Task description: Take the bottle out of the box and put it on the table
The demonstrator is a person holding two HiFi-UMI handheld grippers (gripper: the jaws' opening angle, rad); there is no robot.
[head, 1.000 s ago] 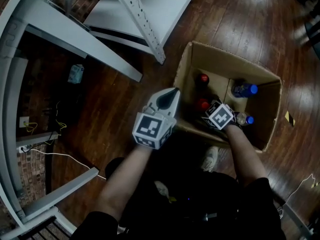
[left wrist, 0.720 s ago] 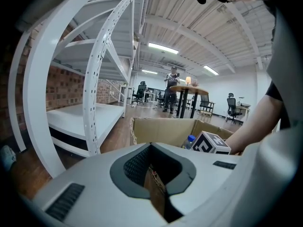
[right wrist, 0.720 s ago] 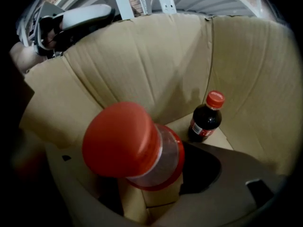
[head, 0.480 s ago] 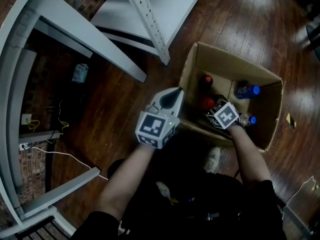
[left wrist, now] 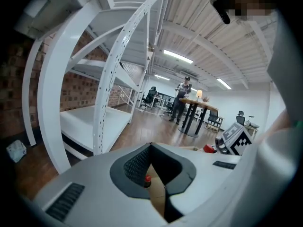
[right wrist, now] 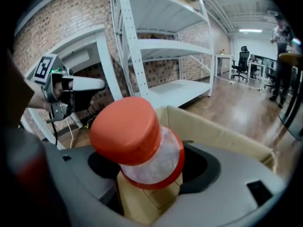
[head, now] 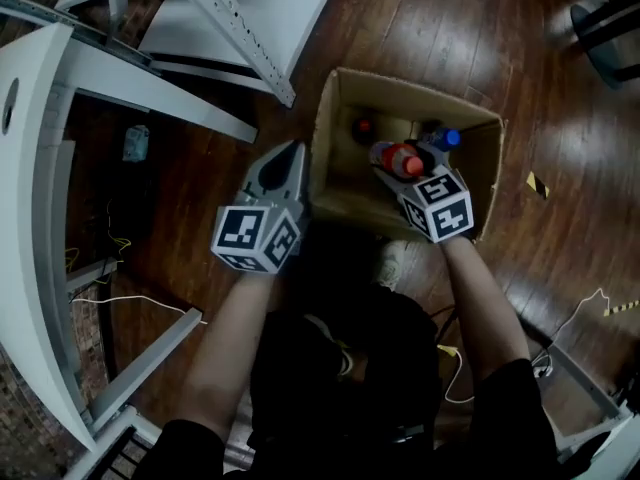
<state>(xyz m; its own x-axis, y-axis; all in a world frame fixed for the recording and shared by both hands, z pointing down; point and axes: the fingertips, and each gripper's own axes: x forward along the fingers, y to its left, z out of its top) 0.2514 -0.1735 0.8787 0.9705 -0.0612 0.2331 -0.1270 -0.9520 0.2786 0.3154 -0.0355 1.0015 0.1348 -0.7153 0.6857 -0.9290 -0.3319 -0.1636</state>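
Looking along the right gripper, finds little of the bottle beyond its orange-red cap, a clear neck and a red band beneath; loses the body and base behind that cap and between the two grey jaws. Grasps the bottle from both sides, jaws set wide around it and dark pads half covered. Holds it raised over the opening of the cardboard box, toward the box's near right part in the head view, with the box standing on the wooden floor. Points the cap up and back toward the gripper's own camera, leaning left in that view, with the long axis running down and away between the jaws toward the box; foreshortens it too much to judge the tilt exactly. Shows a second red-capped bottle and a blue-capped bottle down inside the box, both dim and reduced to little more than caps. Swallows the box bottom in shadow. Sets the left gripper just beside the box's left wall, outside it, tips pinched together on nothing; reveals through the hollow between its pads only a sliver of cardboard and a tiny red cap. Cuts off the white shelving rack at the top and left edges of the head view. Renders a distant standing person too small for any detail.
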